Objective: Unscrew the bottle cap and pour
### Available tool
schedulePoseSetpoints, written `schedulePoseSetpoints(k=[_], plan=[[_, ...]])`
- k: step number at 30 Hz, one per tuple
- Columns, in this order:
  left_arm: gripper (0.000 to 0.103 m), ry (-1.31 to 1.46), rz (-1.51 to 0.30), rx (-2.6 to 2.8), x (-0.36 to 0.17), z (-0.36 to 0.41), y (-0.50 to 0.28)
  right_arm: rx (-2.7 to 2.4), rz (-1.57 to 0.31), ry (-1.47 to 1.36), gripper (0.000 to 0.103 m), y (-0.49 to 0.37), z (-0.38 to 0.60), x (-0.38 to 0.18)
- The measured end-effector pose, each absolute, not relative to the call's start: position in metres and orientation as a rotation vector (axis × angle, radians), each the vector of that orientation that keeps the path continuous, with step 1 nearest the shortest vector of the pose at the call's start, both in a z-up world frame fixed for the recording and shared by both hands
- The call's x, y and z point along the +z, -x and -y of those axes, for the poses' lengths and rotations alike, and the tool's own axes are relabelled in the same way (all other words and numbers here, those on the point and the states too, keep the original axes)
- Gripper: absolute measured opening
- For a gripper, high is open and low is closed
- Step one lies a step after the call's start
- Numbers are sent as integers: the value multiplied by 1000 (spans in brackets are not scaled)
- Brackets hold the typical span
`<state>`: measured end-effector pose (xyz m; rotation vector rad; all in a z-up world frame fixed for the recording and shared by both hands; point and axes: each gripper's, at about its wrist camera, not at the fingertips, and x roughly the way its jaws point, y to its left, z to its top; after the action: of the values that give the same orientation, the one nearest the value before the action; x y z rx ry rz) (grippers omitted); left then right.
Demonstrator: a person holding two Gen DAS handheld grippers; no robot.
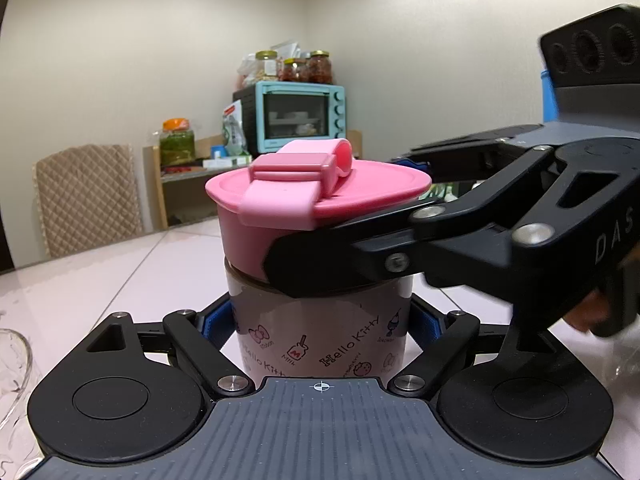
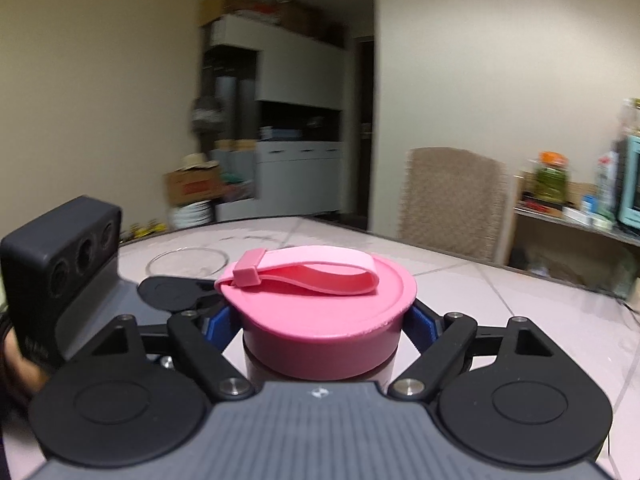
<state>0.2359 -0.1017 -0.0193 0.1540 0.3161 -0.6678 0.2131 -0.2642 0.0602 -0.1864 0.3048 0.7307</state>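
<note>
A bottle (image 1: 320, 332) with Hello Kitty print stands upright on the pale table (image 1: 100, 272). It wears a wide pink cap (image 1: 316, 196) with a pink strap across the top. My left gripper (image 1: 320, 320) is shut on the bottle's body, blue pads pressed to both sides. My right gripper (image 1: 360, 216) reaches in from the right, with one black finger (image 1: 320, 268) lying across the cap's front rim. The right wrist view has the cap (image 2: 320, 300) held between the blue pads of my right gripper (image 2: 320, 322), which is shut on it. The left gripper's camera housing (image 2: 60, 256) sits at the left.
A clear glass bowl (image 2: 186, 264) rests on the table beyond the bottle, and its rim (image 1: 12, 380) shows at the left edge. A quilted chair (image 2: 452, 200) stands at the table's far side. A shelf holds a blue toaster oven (image 1: 296, 116) and jars.
</note>
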Motion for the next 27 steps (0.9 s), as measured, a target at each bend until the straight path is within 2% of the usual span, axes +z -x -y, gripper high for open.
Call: schedulePoseSetpoints(k=[10, 13, 14, 27], plan=[[90, -151, -317, -670, -19, 103, -235, 934, -312, 176, 85, -234, 284, 68], [90, -150, -317, -670, -19, 104, -235, 875, -308, 171, 89, -226, 280, 71], [90, -149, -317, -670, -19, 104, -235, 842, -306, 173, 94, -221, 277, 72], [90, -150, -317, -671, -19, 105, -235, 523, -274, 98, 94, -188, 255, 64]])
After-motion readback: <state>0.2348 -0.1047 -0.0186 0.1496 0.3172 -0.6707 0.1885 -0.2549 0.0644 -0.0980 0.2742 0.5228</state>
